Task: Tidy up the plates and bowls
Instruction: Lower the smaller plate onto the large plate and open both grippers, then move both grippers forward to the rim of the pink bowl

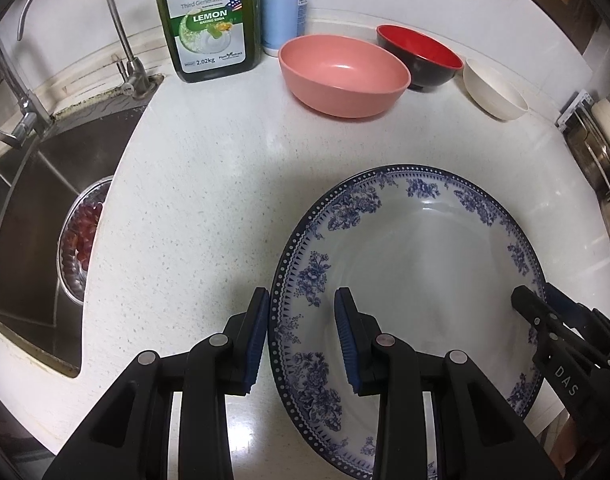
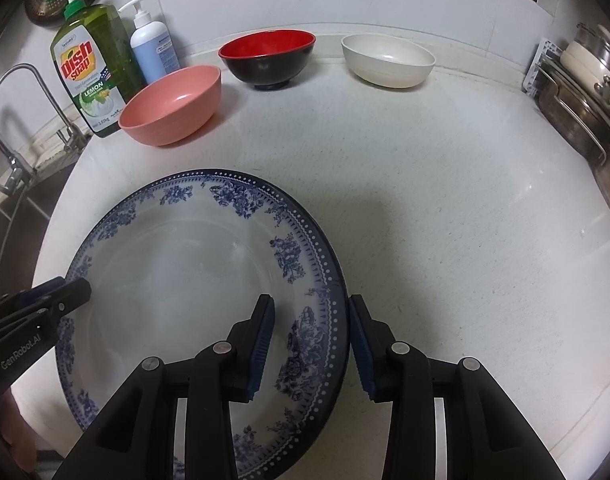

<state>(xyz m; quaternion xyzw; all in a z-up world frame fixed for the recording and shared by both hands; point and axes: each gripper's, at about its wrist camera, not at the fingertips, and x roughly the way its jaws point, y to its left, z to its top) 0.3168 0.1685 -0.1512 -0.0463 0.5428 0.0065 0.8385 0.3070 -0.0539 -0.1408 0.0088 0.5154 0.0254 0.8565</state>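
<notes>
My left gripper straddles the near-left rim of the blue-and-white floral plate, one pad outside the edge and one over the well, jaws spread wide with a clear gap to the porcelain on the inner side. My right gripper does the same on the opposite rim, also wide apart and gripping nothing yet. The plate sits on the white countertop, and a second dark rim peeking out at its far edge suggests another plate beneath, though I cannot be sure.

The risk I see is closing unevenly: if one side bites before the other, the glazed rim could skid out of the pads or the plate could tip as I lift. If there is a lower plate, a deep bite might catch both rims and drag it along.

To my left the sink drops away, with a metal bowl of red fruit in it; a slip that way would be costly.

Farther back stand the pink bowl, the red-and-black bowl and the cream bowl, well apart from the plate, with the dish soap bottle and a blue pump bottle against the wall. Swinging the plate carelessly toward them could knock the light bowls.
</notes>
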